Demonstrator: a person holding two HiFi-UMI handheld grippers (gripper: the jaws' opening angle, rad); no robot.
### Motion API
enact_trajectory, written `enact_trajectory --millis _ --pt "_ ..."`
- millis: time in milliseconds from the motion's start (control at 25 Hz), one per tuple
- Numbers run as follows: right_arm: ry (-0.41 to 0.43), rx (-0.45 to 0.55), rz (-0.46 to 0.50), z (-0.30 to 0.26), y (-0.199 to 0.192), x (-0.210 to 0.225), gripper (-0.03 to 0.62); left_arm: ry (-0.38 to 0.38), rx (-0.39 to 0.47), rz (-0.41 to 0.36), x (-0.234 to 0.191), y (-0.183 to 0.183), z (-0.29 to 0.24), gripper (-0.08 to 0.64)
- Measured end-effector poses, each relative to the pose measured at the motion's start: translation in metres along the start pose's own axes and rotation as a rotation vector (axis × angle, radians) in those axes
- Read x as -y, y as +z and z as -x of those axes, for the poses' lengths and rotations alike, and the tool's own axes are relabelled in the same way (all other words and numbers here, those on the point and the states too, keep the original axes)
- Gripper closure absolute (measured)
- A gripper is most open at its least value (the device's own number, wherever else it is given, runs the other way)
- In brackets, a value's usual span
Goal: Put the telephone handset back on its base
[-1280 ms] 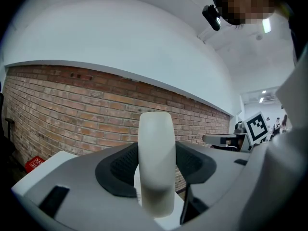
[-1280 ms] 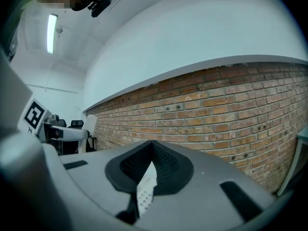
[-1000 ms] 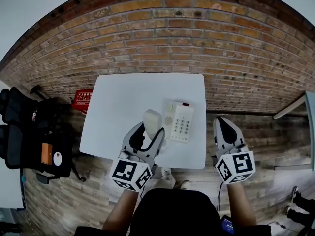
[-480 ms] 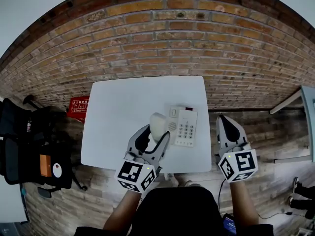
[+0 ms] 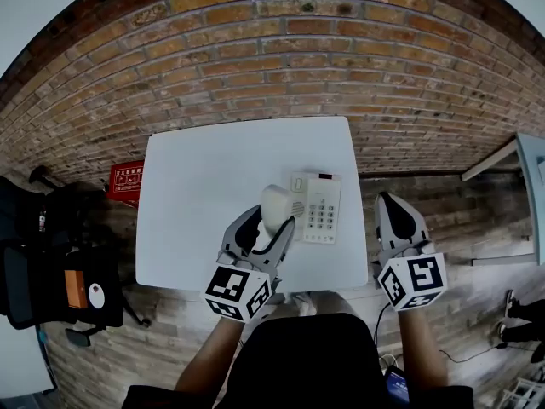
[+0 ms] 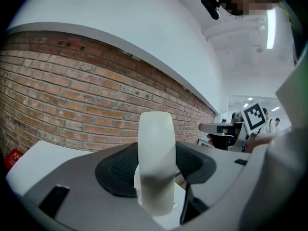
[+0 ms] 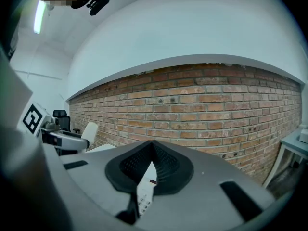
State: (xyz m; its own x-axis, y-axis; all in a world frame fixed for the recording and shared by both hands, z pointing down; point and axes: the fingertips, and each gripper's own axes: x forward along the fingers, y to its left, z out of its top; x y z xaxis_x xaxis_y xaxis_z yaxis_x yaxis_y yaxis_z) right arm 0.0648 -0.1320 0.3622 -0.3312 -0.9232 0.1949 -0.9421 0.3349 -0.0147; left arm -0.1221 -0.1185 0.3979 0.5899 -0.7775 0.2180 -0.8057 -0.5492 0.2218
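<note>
Holding the white plastic telephone handset (image 6: 155,162) upright between clamped jaws, left tongs (image 5: 271,221) sit at the left edge of the white keypad telephone base (image 5: 318,210) on the white counter (image 5: 196,203). Right tongs (image 5: 390,203) pressed together, empty, off the counter's right edge.

Left gripper (image 5: 272,225) clamped on handset (image 5: 275,203), right gripper (image 5: 389,201) closed
</note>
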Motion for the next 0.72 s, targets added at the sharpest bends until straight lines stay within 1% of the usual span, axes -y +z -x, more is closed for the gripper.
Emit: enact_trajectory --millis 280,480,720 --pt "0.037 -0.009 -0.012 -0.014 -0.007 0.001 0.581 0.032 -0.043 0.004 -0.005 -0.014 -0.009 0.316" --pt "0.075 -0.007 -0.016 -0.029 -0.005 0.000 0.581 0.065 -0.089 0.029 -0.010 -0.031 -0.017 0.316" --pt "0.105 -0.014 -0.021 -0.040 -0.010 0.014 0.581 0.109 -0.139 0.026 -0.015 -0.053 -0.036 0.316"
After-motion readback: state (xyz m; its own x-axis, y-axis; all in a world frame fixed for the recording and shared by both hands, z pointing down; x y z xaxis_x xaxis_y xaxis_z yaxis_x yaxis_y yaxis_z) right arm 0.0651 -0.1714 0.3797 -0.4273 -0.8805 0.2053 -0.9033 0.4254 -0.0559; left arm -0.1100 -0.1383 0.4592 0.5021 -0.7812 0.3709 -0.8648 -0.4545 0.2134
